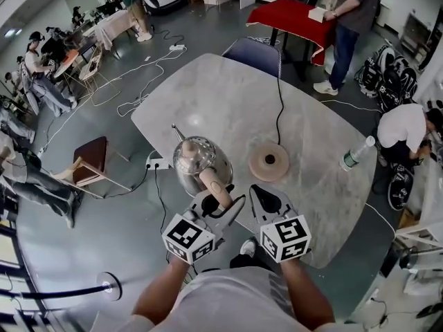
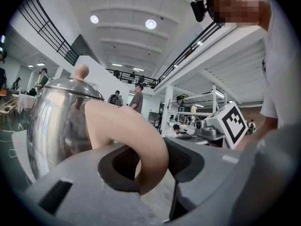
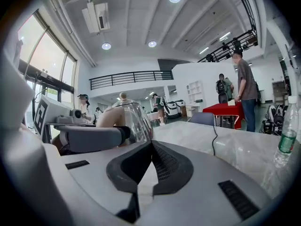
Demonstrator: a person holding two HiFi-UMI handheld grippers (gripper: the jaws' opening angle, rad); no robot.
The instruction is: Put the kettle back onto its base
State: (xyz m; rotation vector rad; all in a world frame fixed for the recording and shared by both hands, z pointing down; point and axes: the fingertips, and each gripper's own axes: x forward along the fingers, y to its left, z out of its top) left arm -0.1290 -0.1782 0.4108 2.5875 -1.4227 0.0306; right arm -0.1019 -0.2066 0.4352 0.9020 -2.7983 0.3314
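Note:
The steel kettle (image 1: 197, 159) with a beige handle (image 1: 216, 189) is over the near part of the marble table (image 1: 228, 95), left of its round beige base (image 1: 269, 162). My left gripper (image 1: 220, 199) is shut on the handle; in the left gripper view the curved handle (image 2: 141, 140) runs between the pads of the left gripper (image 2: 151, 160), with the kettle body (image 2: 56, 121) at the left. Whether the kettle touches the table I cannot tell. My right gripper (image 1: 267, 198) hovers beside it, near the base, shut and empty. The right gripper (image 3: 150, 147) shows its pads meeting at the tips.
A black cord (image 1: 279, 95) runs from the base to the table's far edge. A water bottle (image 1: 356, 153) stands at the table's right edge. A blue chair (image 1: 252, 52) sits at the far side. People and a red table (image 1: 287, 16) are beyond.

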